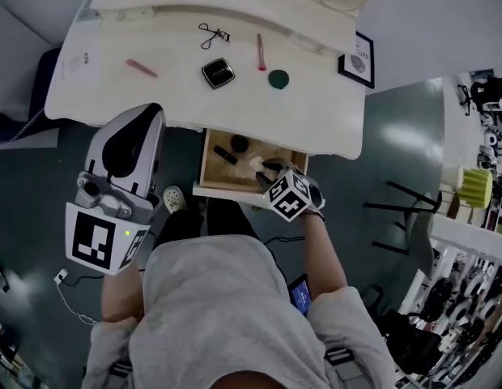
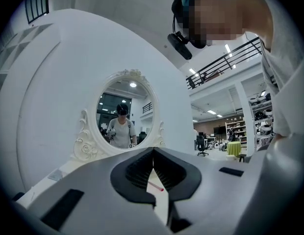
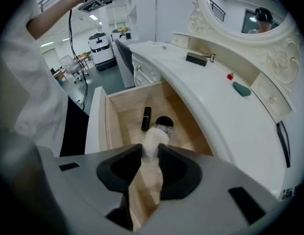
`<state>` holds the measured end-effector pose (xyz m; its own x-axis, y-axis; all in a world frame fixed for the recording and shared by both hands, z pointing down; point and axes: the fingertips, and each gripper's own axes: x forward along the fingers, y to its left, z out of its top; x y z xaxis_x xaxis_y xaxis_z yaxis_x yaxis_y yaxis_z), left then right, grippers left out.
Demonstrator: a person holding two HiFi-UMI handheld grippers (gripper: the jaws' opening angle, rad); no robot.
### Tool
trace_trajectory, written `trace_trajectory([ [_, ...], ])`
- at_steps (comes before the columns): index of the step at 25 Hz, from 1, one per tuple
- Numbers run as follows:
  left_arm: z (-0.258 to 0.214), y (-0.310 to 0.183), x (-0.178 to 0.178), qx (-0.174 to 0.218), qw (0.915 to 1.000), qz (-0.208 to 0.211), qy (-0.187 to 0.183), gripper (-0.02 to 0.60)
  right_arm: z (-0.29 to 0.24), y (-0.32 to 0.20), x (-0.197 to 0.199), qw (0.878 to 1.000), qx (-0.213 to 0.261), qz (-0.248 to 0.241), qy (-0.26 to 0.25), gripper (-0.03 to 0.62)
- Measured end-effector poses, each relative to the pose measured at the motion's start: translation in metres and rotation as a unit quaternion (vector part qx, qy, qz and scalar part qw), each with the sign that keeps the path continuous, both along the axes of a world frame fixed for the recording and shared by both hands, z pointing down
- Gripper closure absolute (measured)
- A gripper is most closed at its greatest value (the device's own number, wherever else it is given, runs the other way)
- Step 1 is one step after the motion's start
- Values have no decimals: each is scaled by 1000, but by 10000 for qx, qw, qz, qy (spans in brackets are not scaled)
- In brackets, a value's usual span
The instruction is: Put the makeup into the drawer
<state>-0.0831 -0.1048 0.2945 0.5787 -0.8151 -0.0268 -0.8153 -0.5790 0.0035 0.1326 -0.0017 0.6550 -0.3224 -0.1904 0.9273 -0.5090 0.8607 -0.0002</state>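
The wooden drawer point(image 1: 209, 175) stands pulled out under the white dressing table point(image 1: 316, 120). In it lie a black lipstick point(image 3: 146, 118) and a black round jar point(image 3: 164, 121). My right gripper point(image 3: 151, 155) points steeply down over the drawer, shut on a clear bottle with a silvery cap point(image 3: 153, 140); it also shows in the head view point(image 1: 271, 175). On the tabletop lie a black compact point(image 1: 218, 73), a green round pot point(image 1: 278, 78), a pink pencil point(image 1: 260, 51), an eyelash curler point(image 1: 210, 35) and a pink tube point(image 1: 142, 68). My left gripper point(image 1: 152, 112) is held level at the table's front left, shut and empty point(image 2: 153, 156).
An oval mirror in a carved white frame point(image 2: 123, 114) rises at the table's back. A small framed picture point(image 1: 357, 57) stands at the right end of the table. A dark chair point(image 1: 401, 197) is on the floor to the right, a white shoe point(image 1: 173, 198) below the drawer's left.
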Motion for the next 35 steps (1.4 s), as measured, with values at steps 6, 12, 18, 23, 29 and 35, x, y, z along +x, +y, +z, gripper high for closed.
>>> trace_trajectory([
  [6, 2, 4, -10, -73, 9996, -253, -87, 566, 23, 3, -7, 9982, -348, -451, 184, 477],
  [12, 5, 6, -18, -121, 9988, -433, -185, 566, 42, 4, -11, 9949, -617, -734, 328, 477],
  [18, 6, 8, -23, -152, 9979, -584, -224, 566, 51, 4, -13, 9930, -806, -807, 298, 477],
  [23, 7, 10, -27, -154, 9973, -662, -259, 566, 58, 4, -9, 9923, -891, -782, 349, 476],
  [29, 3, 11, -30, -120, 9971, -704, -277, 566, 59, 3, -8, 9935, -899, -599, 370, 462],
  [35, -2, 10, -29, -51, 9975, -644, -274, 566, 52, 1, -11, 9956, -782, -441, 261, 452],
])
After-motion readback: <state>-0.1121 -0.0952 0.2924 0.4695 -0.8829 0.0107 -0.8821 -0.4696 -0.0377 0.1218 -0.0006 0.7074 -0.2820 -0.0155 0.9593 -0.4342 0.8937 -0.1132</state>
